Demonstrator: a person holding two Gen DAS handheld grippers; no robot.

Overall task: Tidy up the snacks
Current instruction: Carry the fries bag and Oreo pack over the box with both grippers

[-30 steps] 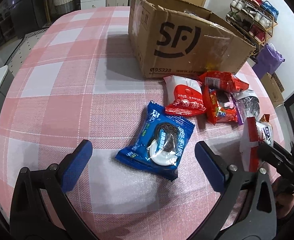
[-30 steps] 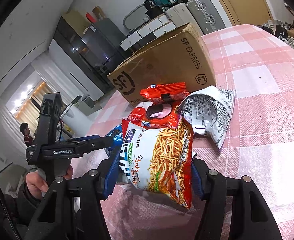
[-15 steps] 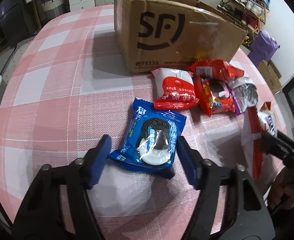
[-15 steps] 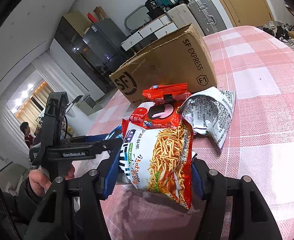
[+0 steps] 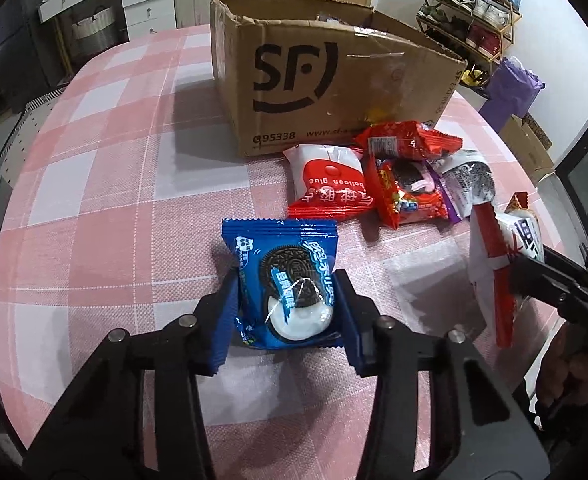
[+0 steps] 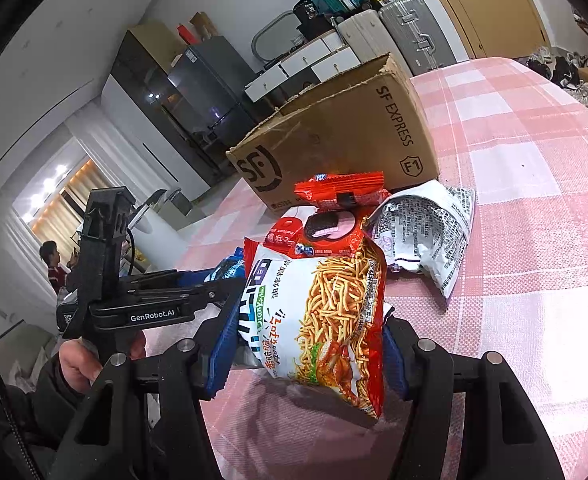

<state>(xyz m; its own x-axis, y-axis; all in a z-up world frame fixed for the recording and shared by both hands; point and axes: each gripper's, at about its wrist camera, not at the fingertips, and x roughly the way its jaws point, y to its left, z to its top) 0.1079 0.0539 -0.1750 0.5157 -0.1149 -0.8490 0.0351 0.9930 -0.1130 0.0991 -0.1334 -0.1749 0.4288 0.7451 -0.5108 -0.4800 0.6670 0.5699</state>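
Snacks mid-sort. Cardboard box [image 5: 333, 80] open-topped toward far edge of counter [image 5: 106, 168], likely the destination. Loose packets [image 5: 397, 184] heaped just beside box front. Noodle bag [image 6: 317, 320] clamped upright in right gripper [image 6: 309, 352], off counter. Left gripper [image 5: 290, 312] fingers, just closing, pinch cookie packet [image 5: 282, 280] near counter's near edge, ready to lift.

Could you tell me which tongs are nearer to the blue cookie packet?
Left. The left tongs have just been closing on the blue cookie packet; the right tongs, beside it, hold a noodle snack bag.
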